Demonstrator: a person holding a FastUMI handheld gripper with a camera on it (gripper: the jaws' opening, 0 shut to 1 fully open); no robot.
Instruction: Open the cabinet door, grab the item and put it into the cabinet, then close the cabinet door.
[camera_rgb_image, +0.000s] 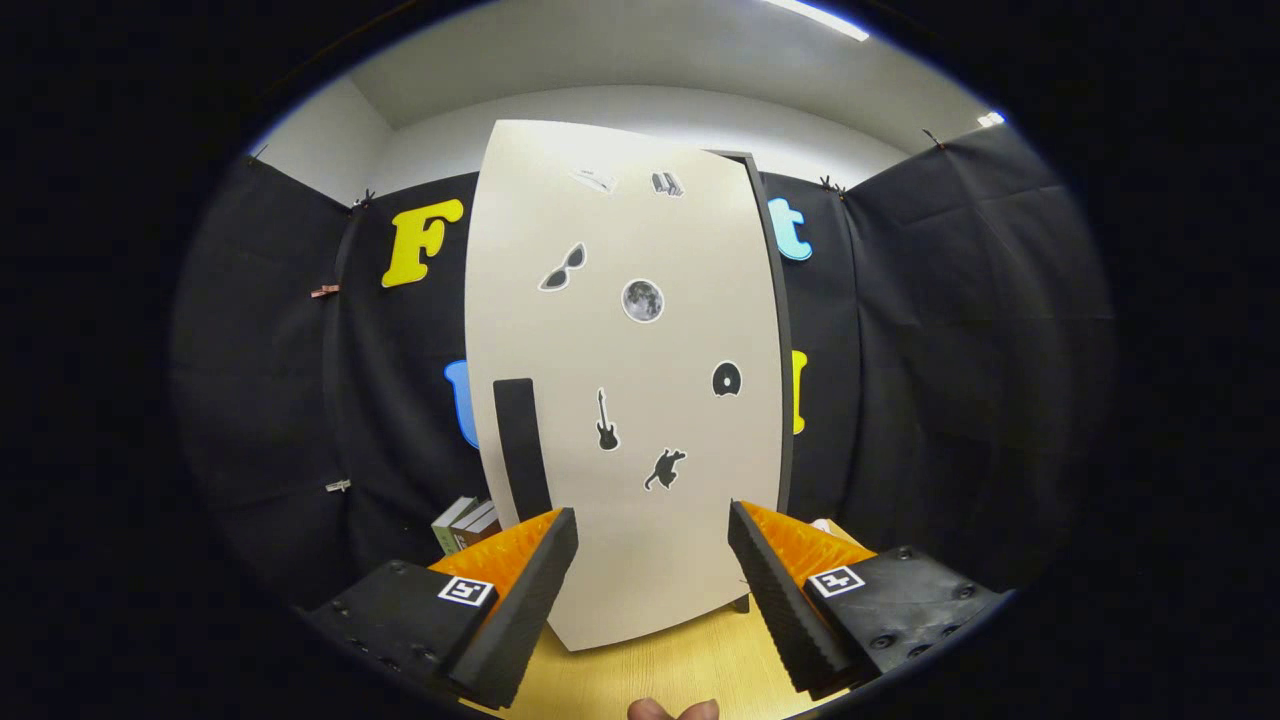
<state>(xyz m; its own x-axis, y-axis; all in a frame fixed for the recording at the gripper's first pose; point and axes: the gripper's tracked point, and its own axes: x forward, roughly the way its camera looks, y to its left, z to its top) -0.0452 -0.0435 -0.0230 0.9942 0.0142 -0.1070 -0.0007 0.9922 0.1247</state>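
Black cloth is lining the booth on all sides, and a pale wooden counter (690, 665) is carrying a tall white cabinet (765, 330). Its door (625, 400), decorated with small dark stickers, is facing the camera. A dark strip along the door's far side is suggesting either a slight gap or merely the carcass edge; which of the two cannot be told. A black vertical handle (520, 450) is sitting on the door's lower part, beyond one finger of the tool (652, 560).

The tool is standing spread wide, pinching nothing, with its fingers framing the door's lower portion. A stack of books (465, 525), judged to be the item, is lying on the counter beside the cabinet, behind that same finger. Part of a hand (673, 710) is showing below the tool.

The scene is fitting two stages: the door awaiting opening with the books waiting outside, or the door returning toward shut while some other item is resting inside.

Risks from this position:
- The handle is narrow and offset from the tool's centreline, so a straight approach is likely to strike the flat panel.
- A door swinging outward is likely to sweep toward the books standing close by.
- A hard pull on the tall cabinet is risking shifting or tipping it.
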